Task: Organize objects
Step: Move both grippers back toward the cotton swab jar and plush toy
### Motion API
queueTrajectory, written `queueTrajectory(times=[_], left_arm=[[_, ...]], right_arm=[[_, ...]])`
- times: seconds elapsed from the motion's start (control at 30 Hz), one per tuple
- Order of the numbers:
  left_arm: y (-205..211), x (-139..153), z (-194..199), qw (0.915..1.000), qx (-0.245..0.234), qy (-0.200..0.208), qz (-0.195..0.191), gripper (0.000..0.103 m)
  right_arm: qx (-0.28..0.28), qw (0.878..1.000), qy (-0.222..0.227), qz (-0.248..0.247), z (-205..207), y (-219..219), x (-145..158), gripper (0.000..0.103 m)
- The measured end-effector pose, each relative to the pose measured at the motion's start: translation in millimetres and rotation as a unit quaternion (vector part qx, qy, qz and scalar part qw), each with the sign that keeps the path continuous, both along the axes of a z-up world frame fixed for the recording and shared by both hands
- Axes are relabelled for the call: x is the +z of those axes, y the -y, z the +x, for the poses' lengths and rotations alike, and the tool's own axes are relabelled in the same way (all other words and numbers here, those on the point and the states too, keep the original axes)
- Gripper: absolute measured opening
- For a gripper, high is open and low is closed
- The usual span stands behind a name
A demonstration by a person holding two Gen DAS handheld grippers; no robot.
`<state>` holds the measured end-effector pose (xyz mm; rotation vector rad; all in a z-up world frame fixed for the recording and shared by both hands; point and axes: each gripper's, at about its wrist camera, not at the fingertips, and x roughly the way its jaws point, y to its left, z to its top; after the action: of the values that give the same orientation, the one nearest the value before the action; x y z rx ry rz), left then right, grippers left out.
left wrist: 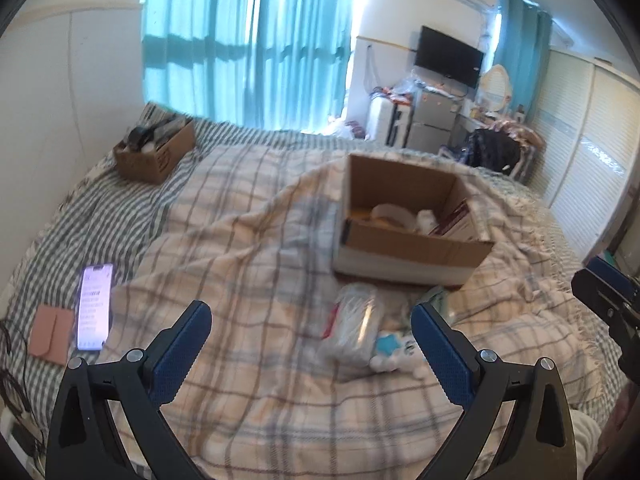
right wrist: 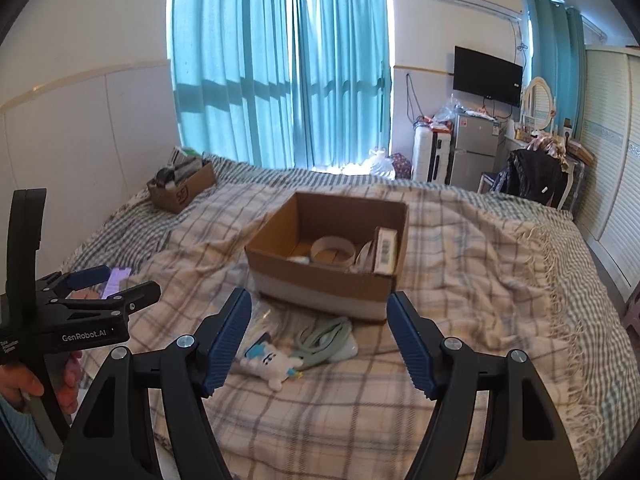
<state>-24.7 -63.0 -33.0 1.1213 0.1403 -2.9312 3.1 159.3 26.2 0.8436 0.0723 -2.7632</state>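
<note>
An open cardboard box (right wrist: 320,284) (left wrist: 416,246) sits on the plaid blanket mid-bed, holding a tape roll (right wrist: 333,251) and a small carton (right wrist: 386,250). In front of it lie a white-and-blue plush toy (right wrist: 269,360) (left wrist: 394,354), a grey-green cord on a pouch (right wrist: 328,338) and a clear plastic packet (left wrist: 354,326). My left gripper (left wrist: 312,322) is open and empty, hovering above these items. My right gripper (right wrist: 320,310) is open and empty, above the toy and cord. The left gripper also shows at the left of the right wrist view (right wrist: 116,284).
A second cardboard box (left wrist: 154,154) (right wrist: 182,190) full of things stands at the bed's far left corner. A lit phone (left wrist: 94,306) and a pink wallet (left wrist: 50,334) lie at the left. A fridge (right wrist: 474,152), chair and wardrobe stand beyond the bed.
</note>
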Motion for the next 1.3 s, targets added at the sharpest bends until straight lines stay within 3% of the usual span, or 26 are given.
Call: queueTrajectory(times=[0.17, 0.3, 0.57, 0.7, 1.03, 1.13, 1.2, 1.3], left_arm=[[11.9, -34.8, -1.0, 0.9986, 0.048, 0.003, -0.024, 0.103], [15.8, -65.7, -9.7, 0.9983, 0.045, 0.028, -0.025, 0.103], [12.0, -104.9, -21.6, 0.9969, 0.034, 0.060, -0.040, 0.103], [11.6, -121.0, -32.7, 0.9955, 0.027, 0.082, -0.039, 0.103], [17.0, -145.0, -47.9, 0.9921, 0.024, 0.123, -0.004, 0.103], [16.3, -143.3, -45.7, 0.9923, 0.021, 0.122, -0.003, 0.103], [14.6, -139.2, -42.6, 0.9932, 0.017, 0.115, -0.001, 0.103], [9.6, -130.9, -39.2, 0.9946, 0.009, 0.103, -0.004, 0.103]], right_arm=[[0.017, 0.999, 0.035, 0.006, -10.0, 28.4, -44.7, 0.070], [0.035, 0.997, 0.070, 0.025, -23.9, 48.5, -87.3, 0.070], [0.045, 0.992, 0.119, 0.026, -54.0, 67.2, -142.8, 0.070], [0.057, 0.986, 0.146, 0.051, -71.1, 76.1, -166.7, 0.070], [0.058, 0.983, 0.158, 0.068, -90.9, 80.3, -186.9, 0.070], [0.052, 0.985, 0.151, 0.069, -87.8, 77.1, -183.7, 0.064], [0.034, 0.989, 0.132, 0.057, -81.8, 68.7, -175.7, 0.050], [0.021, 0.993, 0.107, 0.035, -70.4, 53.5, -157.9, 0.051]])
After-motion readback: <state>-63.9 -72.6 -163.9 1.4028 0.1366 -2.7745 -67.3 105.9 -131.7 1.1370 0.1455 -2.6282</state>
